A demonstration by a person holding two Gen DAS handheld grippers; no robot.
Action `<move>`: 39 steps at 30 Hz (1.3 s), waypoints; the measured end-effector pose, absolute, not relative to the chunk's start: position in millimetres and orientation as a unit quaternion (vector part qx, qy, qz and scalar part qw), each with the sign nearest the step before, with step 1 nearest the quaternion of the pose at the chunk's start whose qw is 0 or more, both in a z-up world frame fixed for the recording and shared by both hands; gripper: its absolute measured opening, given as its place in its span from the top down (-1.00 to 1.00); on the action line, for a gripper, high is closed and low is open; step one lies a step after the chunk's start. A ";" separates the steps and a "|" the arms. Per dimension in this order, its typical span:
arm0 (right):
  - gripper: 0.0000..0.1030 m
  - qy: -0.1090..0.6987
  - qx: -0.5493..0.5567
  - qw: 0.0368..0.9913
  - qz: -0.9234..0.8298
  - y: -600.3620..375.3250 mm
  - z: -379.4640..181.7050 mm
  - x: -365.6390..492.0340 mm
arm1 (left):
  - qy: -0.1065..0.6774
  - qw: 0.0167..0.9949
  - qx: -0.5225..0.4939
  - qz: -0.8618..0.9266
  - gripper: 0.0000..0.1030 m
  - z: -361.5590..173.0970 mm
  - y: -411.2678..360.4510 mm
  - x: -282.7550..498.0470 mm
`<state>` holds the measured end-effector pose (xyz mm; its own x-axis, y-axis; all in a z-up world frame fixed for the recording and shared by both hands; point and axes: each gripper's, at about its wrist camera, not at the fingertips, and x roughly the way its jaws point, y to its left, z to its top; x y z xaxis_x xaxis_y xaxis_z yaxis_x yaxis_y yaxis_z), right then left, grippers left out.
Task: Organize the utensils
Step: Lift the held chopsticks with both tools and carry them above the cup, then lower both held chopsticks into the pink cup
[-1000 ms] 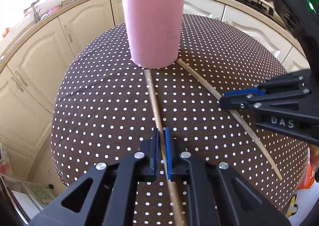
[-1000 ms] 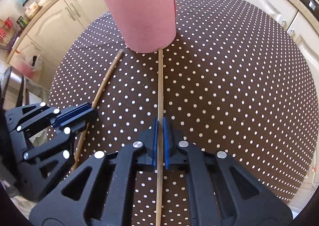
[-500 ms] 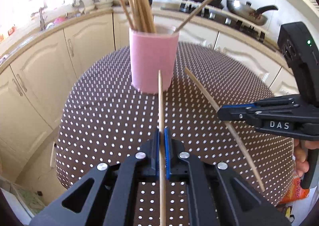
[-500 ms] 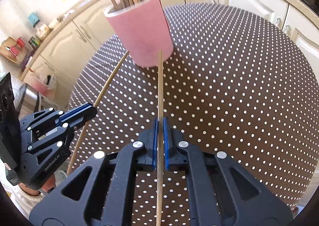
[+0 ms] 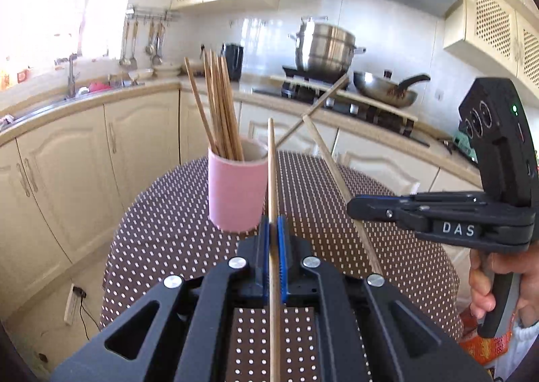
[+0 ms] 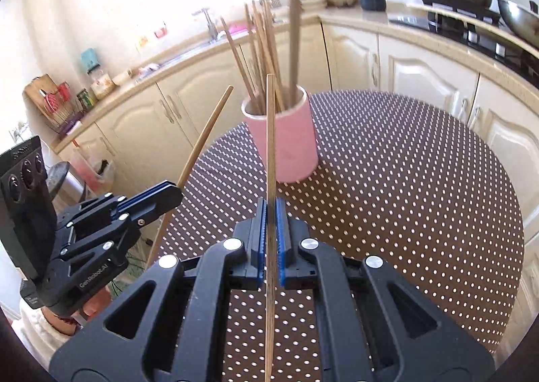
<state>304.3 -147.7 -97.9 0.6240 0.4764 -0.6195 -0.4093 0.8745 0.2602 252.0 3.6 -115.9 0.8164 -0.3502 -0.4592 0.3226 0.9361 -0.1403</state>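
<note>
Kitchen cabinets ring the polka-dot table [image 5: 168, 233], where I see the pink cup [image 5: 235, 196] standing full of chopsticks. My left gripper [image 5: 273, 230] is pinching one chopstick [image 5: 272, 159] above the table; my right gripper [image 6: 268, 213] is pinching another chopstick [image 6: 270, 132], both angled toward the cup

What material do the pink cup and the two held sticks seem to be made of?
Pink cup: matte, slightly fuzzy surface, perhaps felt or foam; unsure. Left stick and right stick: light brown with faint grain, unvarnished look, likely bamboo or wood.
</note>
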 end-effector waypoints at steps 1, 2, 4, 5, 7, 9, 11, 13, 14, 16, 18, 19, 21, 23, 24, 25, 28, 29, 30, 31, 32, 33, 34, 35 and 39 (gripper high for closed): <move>0.89 0.350 0.050 0.902 0.248 -142.6 -95.2 305.1 | 0.238 0.955 -0.032 -0.176 0.91 -112.5 4.4 250.7; 0.89 0.344 0.054 0.903 0.250 -143.1 -91.6 303.2 | 0.230 0.956 -0.036 -0.176 0.91 -108.8 5.4 249.8; 0.89 0.329 0.060 0.908 0.254 -141.9 -87.2 300.4 | 0.218 0.959 -0.041 -0.176 0.91 -101.4 7.0 247.7; 0.89 0.322 0.063 0.909 0.257 -142.5 -83.7 298.4 | 0.212 0.961 -0.041 -0.175 0.91 -97.8 6.0 247.2; 0.89 0.304 0.068 0.914 0.260 -139.9 -79.1 295.9 | 0.196 0.964 -0.039 -0.173 0.91 -90.1 5.7 245.5; 0.89 0.287 0.075 0.918 0.263 -133.4 -72.8 296.2 | 0.182 0.967 -0.044 -0.173 0.91 -82.4 6.8 244.9; 0.89 0.267 0.083 0.923 0.263 -117.3 -65.9 301.1 | 0.173 0.968 -0.050 -0.173 0.91 -76.7 8.0 246.6; 0.89 0.245 0.085 0.930 0.262 -110.5 -58.6 301.5 | 0.161 0.970 -0.055 -0.173 0.91 -70.2 10.4 248.8; 0.89 0.235 0.085 0.932 0.263 -108.5 -54.4 303.6 | 0.156 0.971 -0.057 -0.173 0.91 -67.3 10.7 250.7; 0.89 0.217 0.085 0.936 0.265 -102.8 -46.6 307.6 | 0.144 0.972 -0.061 -0.174 0.91 -58.9 12.5 255.3; 0.89 0.198 0.081 0.941 0.262 -96.9 -39.0 312.0 | 0.133 0.975 -0.060 -0.170 0.91 -50.8 14.2 262.2; 0.89 0.189 0.084 0.942 0.265 -93.6 -35.7 314.6 | 0.127 0.976 -0.060 -0.169 0.91 -45.9 15.2 266.4; 0.89 0.173 0.080 0.946 0.261 -87.0 -29.2 320.3 | 0.117 0.977 -0.065 -0.167 0.91 -37.0 18.4 276.0; 0.89 0.156 0.081 0.950 0.259 -82.0 -22.8 323.7 | 0.107 0.978 -0.072 -0.164 0.91 -30.2 21.9 284.9; 0.89 0.148 0.085 0.951 0.259 -80.1 -20.1 328.0 | 0.102 0.978 -0.076 -0.164 0.91 -26.7 23.7 290.9; 0.89 0.141 0.086 0.952 0.257 -79.9 -18.4 331.4 | 0.099 0.978 -0.079 -0.163 0.91 -24.1 25.2 295.9; 0.89 0.112 0.088 0.958 0.251 -76.5 -11.6 343.5 | 0.086 0.980 -0.083 -0.158 0.91 -18.3 27.2 312.8; 0.89 0.101 0.089 0.960 0.245 -76.5 -10.1 344.9 | 0.080 0.981 -0.088 -0.156 0.91 -17.6 28.1 316.5; 0.89 0.089 0.088 0.962 0.241 -75.8 -8.7 349.4 | 0.072 0.980 -0.100 -0.158 0.91 -17.1 29.9 323.1; 0.89 0.081 0.090 0.963 0.240 -76.8 -7.8 354.0 | 0.066 0.979 -0.109 -0.159 0.91 -17.8 31.0 328.1; 0.89 0.075 0.089 0.965 0.234 -76.2 -7.7 359.6 | 0.062 0.979 -0.115 -0.159 0.91 -18.8 31.2 332.9; 0.89 0.069 0.086 0.967 0.228 -75.6 -8.3 364.2 | 0.053 0.978 -0.122 -0.160 0.91 -21.3 31.3 339.2; 0.89 0.059 0.088 0.969 0.224 -75.3 -10.1 369.3 | 0.045 0.978 -0.128 -0.160 0.91 -23.2 31.2 343.9; 0.89 0.052 0.092 0.970 0.221 -75.3 -12.3 374.9 | 0.040 0.978 -0.131 -0.158 0.91 -24.8 30.4 348.2; 0.89 0.024 0.081 0.975 0.207 -72.0 -22.8 391.8 | 0.019 0.975 -0.153 -0.158 0.91 -37.1 29.1 368.8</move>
